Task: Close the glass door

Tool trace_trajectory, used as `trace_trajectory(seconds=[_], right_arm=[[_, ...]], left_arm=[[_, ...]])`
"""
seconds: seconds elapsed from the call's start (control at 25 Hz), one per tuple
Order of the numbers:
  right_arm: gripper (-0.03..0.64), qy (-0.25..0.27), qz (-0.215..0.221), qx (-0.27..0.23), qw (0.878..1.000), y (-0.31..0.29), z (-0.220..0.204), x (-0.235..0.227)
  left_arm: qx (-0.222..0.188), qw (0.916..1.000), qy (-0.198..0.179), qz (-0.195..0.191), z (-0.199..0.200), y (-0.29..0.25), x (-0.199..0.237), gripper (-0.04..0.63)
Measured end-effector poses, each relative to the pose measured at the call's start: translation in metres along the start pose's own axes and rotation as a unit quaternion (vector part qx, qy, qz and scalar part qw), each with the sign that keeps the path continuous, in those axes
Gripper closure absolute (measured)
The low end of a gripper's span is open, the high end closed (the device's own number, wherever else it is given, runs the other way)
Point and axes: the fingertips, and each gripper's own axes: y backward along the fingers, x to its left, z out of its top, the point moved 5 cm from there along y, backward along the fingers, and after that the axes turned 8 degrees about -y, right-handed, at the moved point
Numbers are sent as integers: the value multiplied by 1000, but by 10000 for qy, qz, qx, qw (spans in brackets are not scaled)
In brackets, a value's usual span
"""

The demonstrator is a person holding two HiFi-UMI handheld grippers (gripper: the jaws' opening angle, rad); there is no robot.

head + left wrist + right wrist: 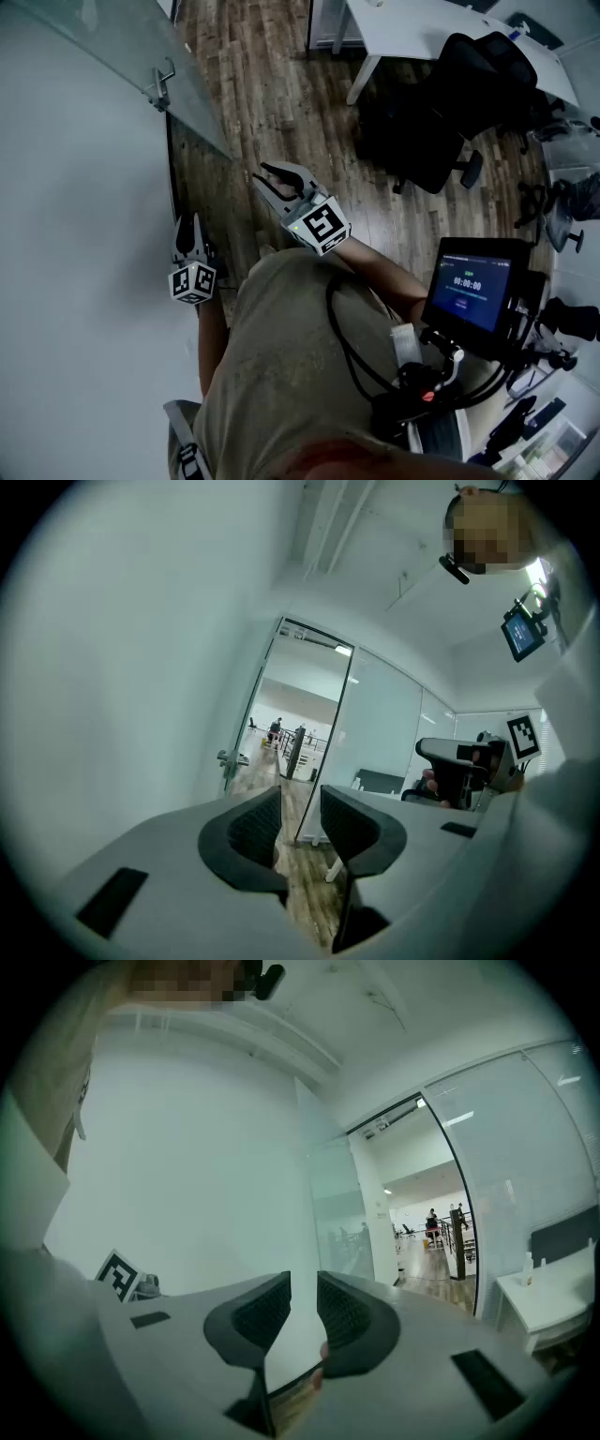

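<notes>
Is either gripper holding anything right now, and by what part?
Nothing is held. The left gripper and the right gripper both have their jaws apart with nothing between them. The door handle is untouched.

The screen, well off to the right of the right gripper's jaws, is showing a timer apparently reading 00:00:00; its smaller lines are staying illegible.

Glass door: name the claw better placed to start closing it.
Right, probably. The right claw, open, points at the glass door's free edge from close by; the left claw hangs farther back by the wall.
</notes>
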Motion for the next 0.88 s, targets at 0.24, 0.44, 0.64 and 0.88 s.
trace_trajectory(seconds=[0.24, 0.44, 0.64, 0.88], right_arm=[[522, 86, 21, -5, 10000, 5, -2, -1], [522, 119, 71, -33, 9999, 18, -4, -7], [520, -137, 165, -54, 9998, 40, -9, -16], [520, -183, 147, 61, 9997, 55, -14, -29]], left_arm=[[-61, 10000, -26, 69, -5, -1, 2, 448], [-132, 9997, 6, 215, -11, 0, -5, 448], [-128, 9996, 32, 259, -20, 1, -20, 448], [-60, 9996, 34, 281, -25, 2, -41, 448]])
